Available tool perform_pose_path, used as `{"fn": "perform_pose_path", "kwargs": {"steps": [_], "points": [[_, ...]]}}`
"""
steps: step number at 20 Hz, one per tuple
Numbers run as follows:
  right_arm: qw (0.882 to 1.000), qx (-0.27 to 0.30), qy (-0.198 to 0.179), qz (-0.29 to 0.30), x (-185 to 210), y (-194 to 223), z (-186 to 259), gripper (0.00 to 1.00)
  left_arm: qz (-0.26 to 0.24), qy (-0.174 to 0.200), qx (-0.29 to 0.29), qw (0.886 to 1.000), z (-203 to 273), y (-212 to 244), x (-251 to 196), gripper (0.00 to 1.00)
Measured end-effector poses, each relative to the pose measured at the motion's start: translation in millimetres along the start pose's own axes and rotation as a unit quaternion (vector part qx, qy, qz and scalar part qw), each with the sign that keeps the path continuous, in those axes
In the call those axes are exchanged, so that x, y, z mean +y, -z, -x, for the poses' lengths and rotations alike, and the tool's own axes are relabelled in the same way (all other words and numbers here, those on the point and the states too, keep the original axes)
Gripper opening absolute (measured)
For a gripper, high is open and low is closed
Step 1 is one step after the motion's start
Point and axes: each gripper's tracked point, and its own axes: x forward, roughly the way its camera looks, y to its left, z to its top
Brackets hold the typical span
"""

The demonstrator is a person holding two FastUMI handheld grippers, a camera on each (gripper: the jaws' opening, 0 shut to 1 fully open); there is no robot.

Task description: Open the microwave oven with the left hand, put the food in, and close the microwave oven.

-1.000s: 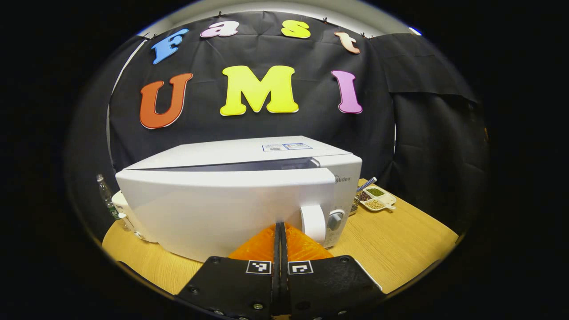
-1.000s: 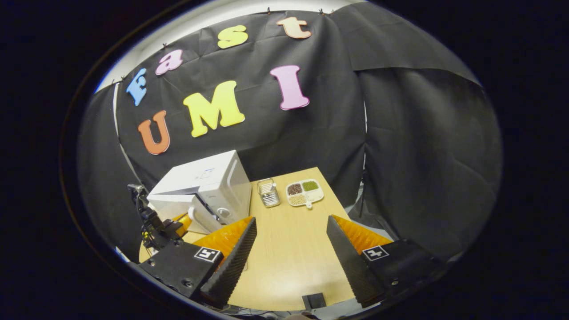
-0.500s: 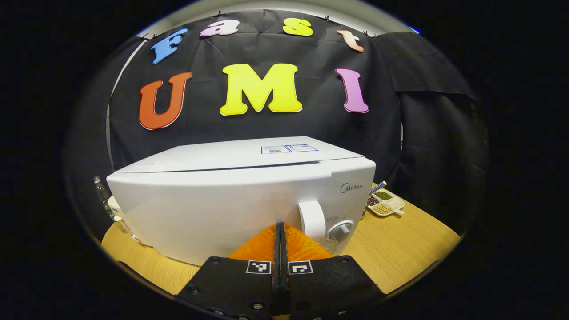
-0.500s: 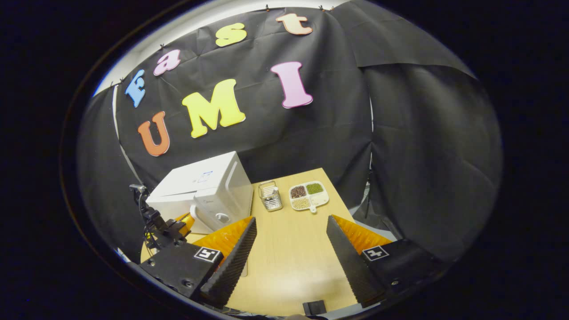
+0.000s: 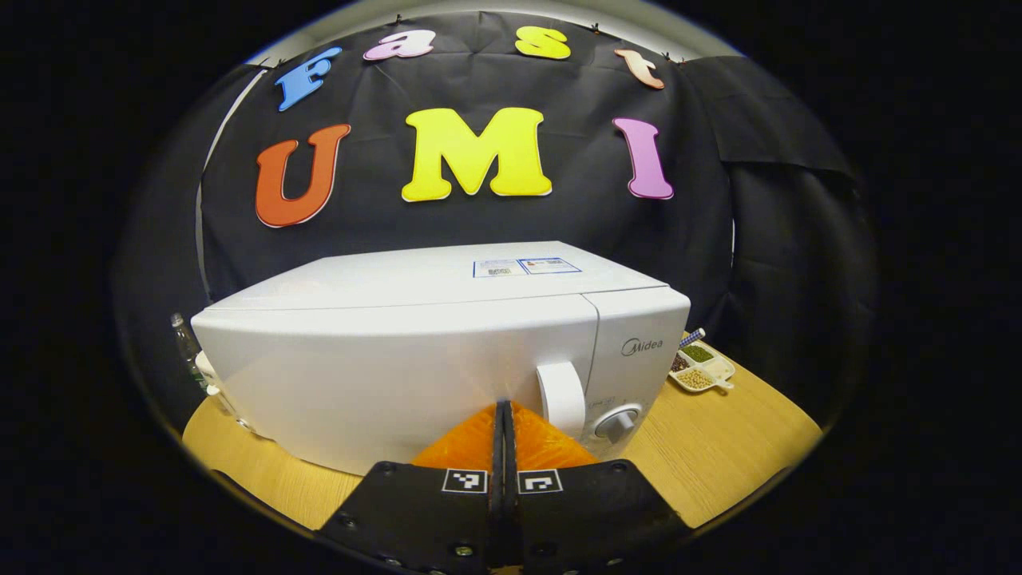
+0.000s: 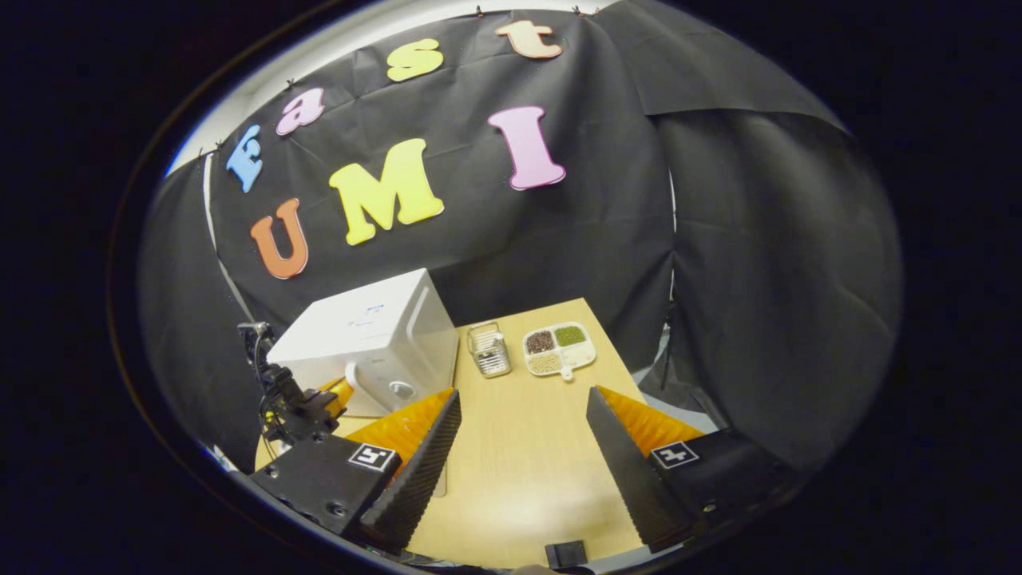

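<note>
The white microwave stands on the wooden table with its door flush against the body. The white door handle and a round knob sit at its lower right. My left gripper is shut with nothing between its fingers, its tips against the door front just left of the handle. In the right gripper view the microwave is at the left, with the left gripper at its door. My right gripper hangs open and empty above the table.
A white divided tray of beans and a small metal basket stand behind the microwave's right side; the tray is at the right in the left gripper view. A bottle stands left of the microwave. Black cloth walls enclose the table.
The microwave door, ajar a second ago, has swung flush against the body as my shut left gripper pressed on it. The right gripper has barely moved.
</note>
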Motion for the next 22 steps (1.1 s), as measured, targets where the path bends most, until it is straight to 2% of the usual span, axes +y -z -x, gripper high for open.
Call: {"fn": "perform_pose_path", "kwargs": {"steps": [3, 6, 8, 9, 12, 13, 14, 22], "points": [[1.000, -0.004, 0.001, 0.003, 1, 0, 3, 1.00, 0.004, -0.001, 0.007, 1.000, 12, 3, 1, 0.00], [1.000, -0.009, 0.003, 0.005, 2, 4, 11, 1.00, -0.034, -0.033, 0.009, 0.999, 34, 7, 24, 0.00], [1.000, -0.014, 0.009, 0.008, 1, 10, 18, 1.00, -0.029, -0.021, -0.003, 0.999, 54, 8, 24, 0.62], [1.000, -0.015, 0.012, 0.010, 2, 14, 23, 1.00, -0.032, -0.026, -0.004, 0.999, 63, 9, 28, 0.93], [0.999, -0.024, 0.026, 0.012, 4, 30, 39, 1.00, -0.028, -0.021, -0.014, 0.999, 101, 0, 30, 0.95], [0.999, -0.023, 0.028, 0.008, 9, 37, 46, 1.00, -0.021, -0.015, -0.018, 0.999, 115, -5, 30, 0.89], [0.999, -0.023, 0.028, 0.003, 16, 48, 53, 1.00, -0.013, -0.014, -0.024, 1.000, 131, -12, 31, 0.95], [0.999, -0.042, 0.018, 0.013, 95, 111, 115, 1.00, -0.008, 0.017, -0.040, 0.999, 266, -52, 42, 0.95]]}}
